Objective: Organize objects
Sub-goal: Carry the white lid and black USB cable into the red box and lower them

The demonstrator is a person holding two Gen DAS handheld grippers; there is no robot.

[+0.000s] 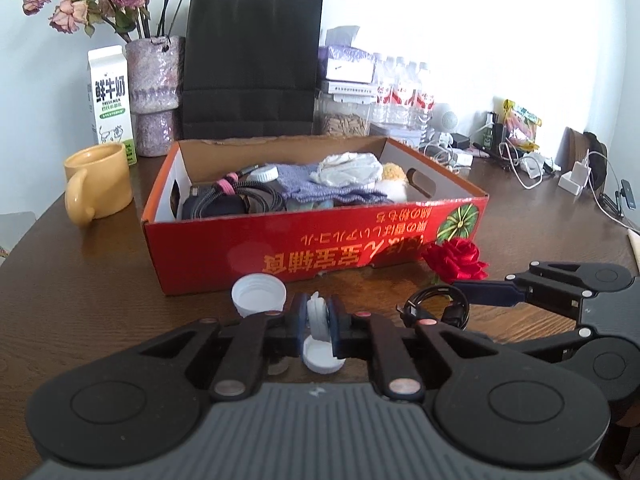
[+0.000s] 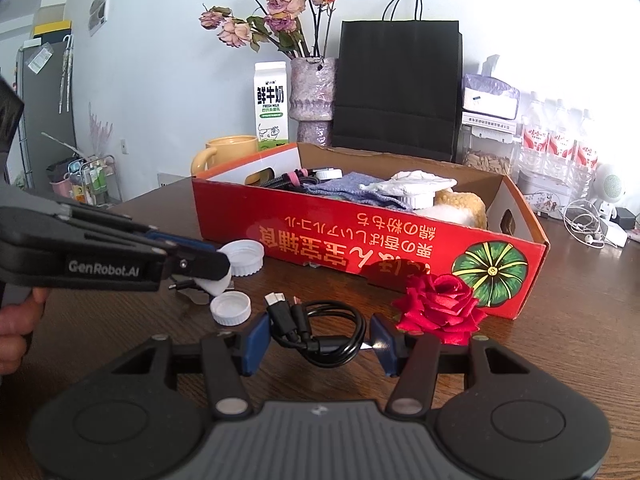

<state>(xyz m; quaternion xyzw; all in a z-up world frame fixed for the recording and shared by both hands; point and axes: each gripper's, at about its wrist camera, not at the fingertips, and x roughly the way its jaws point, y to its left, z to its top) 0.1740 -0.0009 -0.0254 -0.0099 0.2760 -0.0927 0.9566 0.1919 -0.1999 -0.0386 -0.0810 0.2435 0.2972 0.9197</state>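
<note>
The dark wood counter (image 1: 100, 272) carries a red cardboard box (image 1: 320, 244) with upside-down print and a green pumpkin picture on its near wall. Inside the box lie black cables (image 1: 224, 200), a blue knitted cloth (image 1: 316, 186), a crumpled white wrap (image 1: 348, 168) and a yellow fluffy thing (image 1: 394, 174). Behind the box stand a black paper bag (image 1: 252, 68), a vase (image 1: 154, 92) of dried roses, a milk carton (image 1: 109, 96) and a pack of water bottles (image 1: 404, 88); a yellow mug (image 1: 98, 184) sits just left of the box. Chargers and white cords clutter the far right.

In front of the box, a red rose (image 2: 438, 306) rests against its near corner, just beside a coiled black cable (image 2: 320, 332). The right claw (image 2: 316, 340) stands half open, its blue pads either side of that cable without pressing it.

Left of the cable lie white caps. One large cap (image 1: 258, 294) sits open side up near the box wall. The left claw (image 1: 318, 322) is closed tight on a small white cap (image 1: 316, 312), held on edge between the pads. Another cap (image 1: 320, 354) lies flat on the counter right beneath it.
</note>
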